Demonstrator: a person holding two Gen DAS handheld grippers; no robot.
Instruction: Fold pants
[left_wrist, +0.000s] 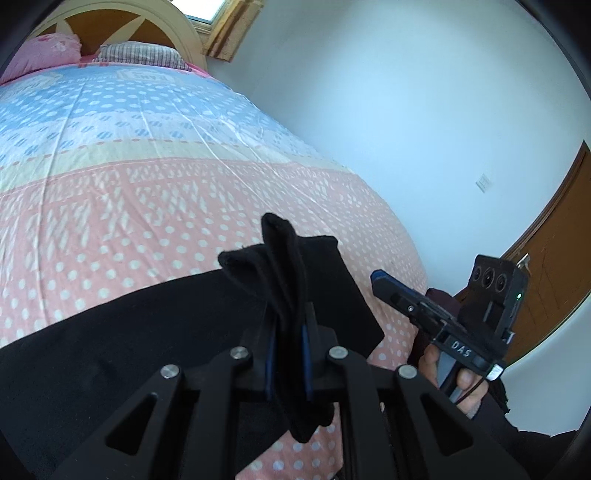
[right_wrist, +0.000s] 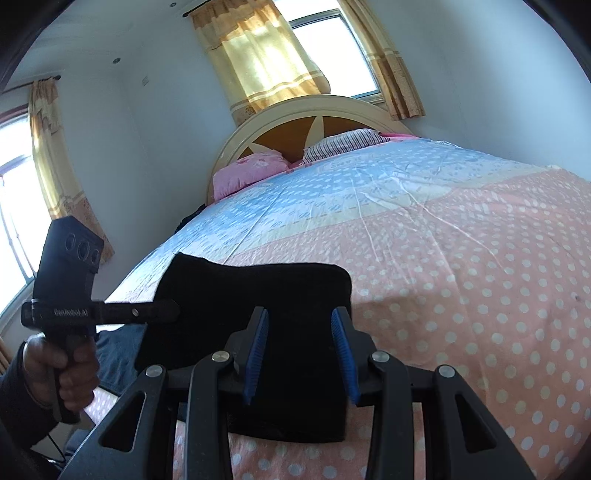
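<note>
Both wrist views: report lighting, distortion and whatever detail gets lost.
Left wrist view: fisheye bows the bed and door frame; the pants pinched in the left gripper read as flat black, folds barely visible. Right wrist view: the sunlit windows blow out behind glowing curtains; the pants under the open right gripper lose all texture.

Dotted bed (right_wrist: 461, 258) bears black pants (right_wrist: 258, 295) and two pillows (right_wrist: 247, 173).

White walls (right_wrist: 480, 66), curtained window (right_wrist: 325, 48), bed (right_wrist: 461, 240)
</note>
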